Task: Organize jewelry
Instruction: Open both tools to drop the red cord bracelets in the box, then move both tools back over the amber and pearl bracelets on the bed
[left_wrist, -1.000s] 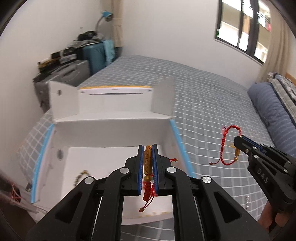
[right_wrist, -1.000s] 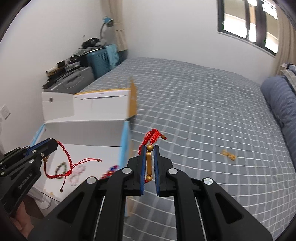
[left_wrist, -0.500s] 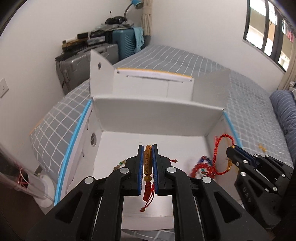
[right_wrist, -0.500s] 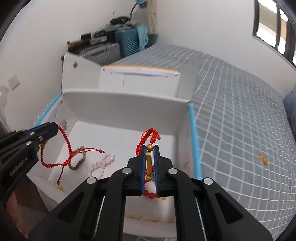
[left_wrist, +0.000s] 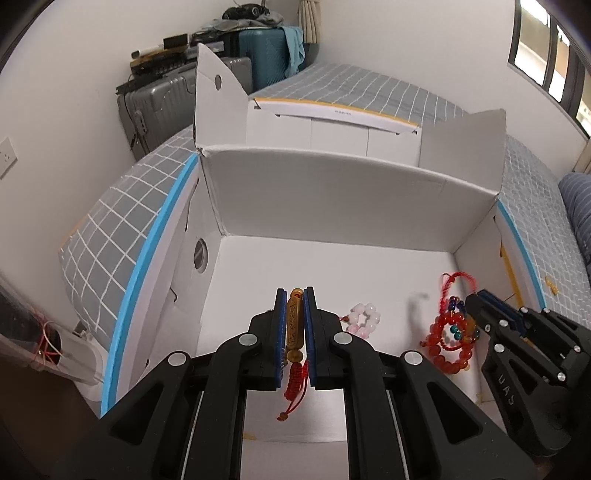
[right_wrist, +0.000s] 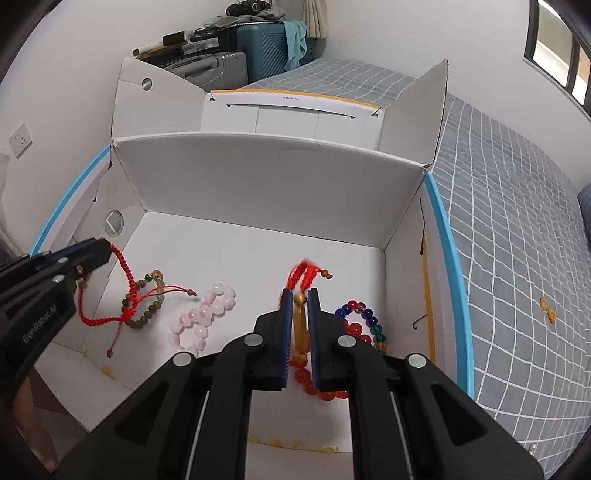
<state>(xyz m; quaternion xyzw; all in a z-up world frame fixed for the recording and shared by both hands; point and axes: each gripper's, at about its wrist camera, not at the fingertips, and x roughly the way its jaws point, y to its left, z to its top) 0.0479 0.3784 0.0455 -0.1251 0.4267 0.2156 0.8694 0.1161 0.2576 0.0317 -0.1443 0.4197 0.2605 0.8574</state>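
A white cardboard box (left_wrist: 351, 199) stands open on the bed, and both grippers hang over its floor. My left gripper (left_wrist: 295, 295) has a red cord bracelet's carved gold bead (left_wrist: 294, 325) between its pads. Its jaws are opening, and the cord (right_wrist: 125, 291) still dangles from it. On the right side of the box, my right gripper (right_wrist: 298, 293) has a second red cord bracelet's gold tube (right_wrist: 300, 325) between its pads. Its jaws are opening too. On the box floor lie a pink bead bracelet (right_wrist: 203, 317), a brown-green one (right_wrist: 147, 299) and a red-and-blue one (right_wrist: 354, 332).
The box's flaps (right_wrist: 424, 110) stand upright behind and at both sides. A grey checked bed cover (right_wrist: 517, 221) stretches right, with a small gold piece (right_wrist: 548, 312) on it. Suitcases (left_wrist: 166, 107) line the far wall. A clear plastic container (left_wrist: 44, 354) sits low on the left.
Both grippers have moved from over the bed cover to above the box and sunk toward its floor, each still carrying its red cord bracelet.
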